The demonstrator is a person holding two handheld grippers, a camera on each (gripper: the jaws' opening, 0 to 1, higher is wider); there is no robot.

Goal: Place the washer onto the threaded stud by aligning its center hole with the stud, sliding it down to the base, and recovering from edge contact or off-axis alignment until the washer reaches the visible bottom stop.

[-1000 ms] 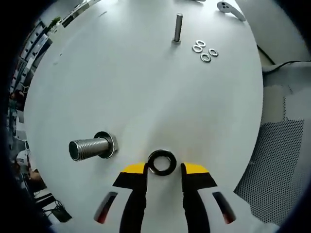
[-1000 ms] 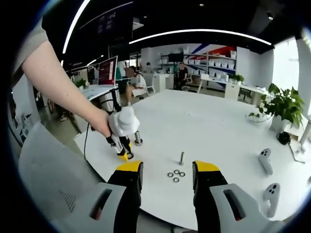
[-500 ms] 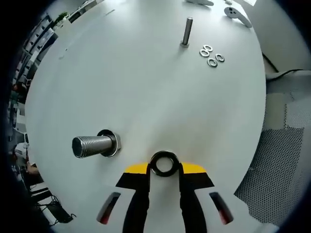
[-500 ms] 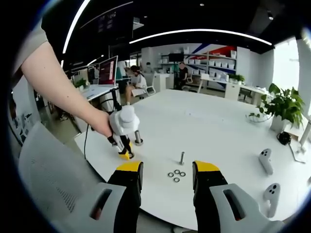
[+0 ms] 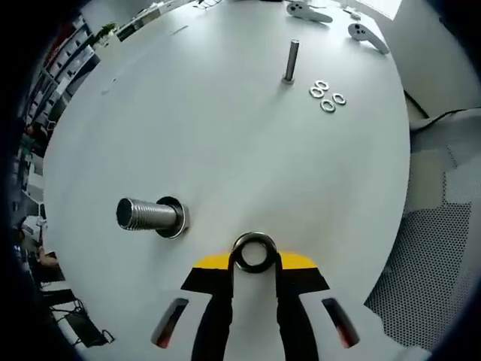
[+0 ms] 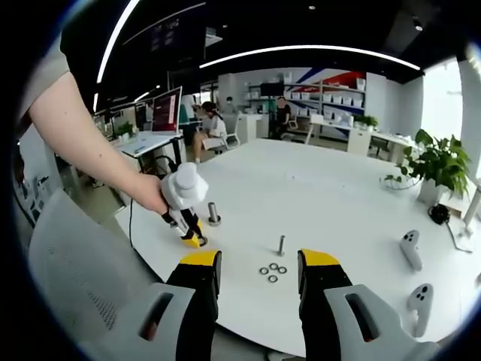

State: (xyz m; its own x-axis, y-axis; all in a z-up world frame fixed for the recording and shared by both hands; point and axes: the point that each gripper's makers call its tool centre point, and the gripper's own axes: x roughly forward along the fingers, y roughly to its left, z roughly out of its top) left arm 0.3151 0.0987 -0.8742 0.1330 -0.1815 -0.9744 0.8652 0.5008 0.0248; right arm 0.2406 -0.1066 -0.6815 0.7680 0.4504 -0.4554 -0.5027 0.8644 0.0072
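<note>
A dark metal washer sits between the yellow-tipped jaws of my left gripper, which is shut on it just above the white table. The thick threaded stud stands on its flat base to the left of the washer, a short gap away. In the right gripper view the left gripper, held by a hand, hangs just left of and nearer than that stud. My right gripper is open over the table's near edge with nothing between its jaws.
A thin stud with several small washers beside it stands farther out on the round white table. Two white controllers lie at the right. A mesh chair stands by the table edge.
My left gripper's jaws have shut on the washer, which lay loose between them a second ago. The hand holding it has drawn slightly left of the thick stud. The right gripper is still.
</note>
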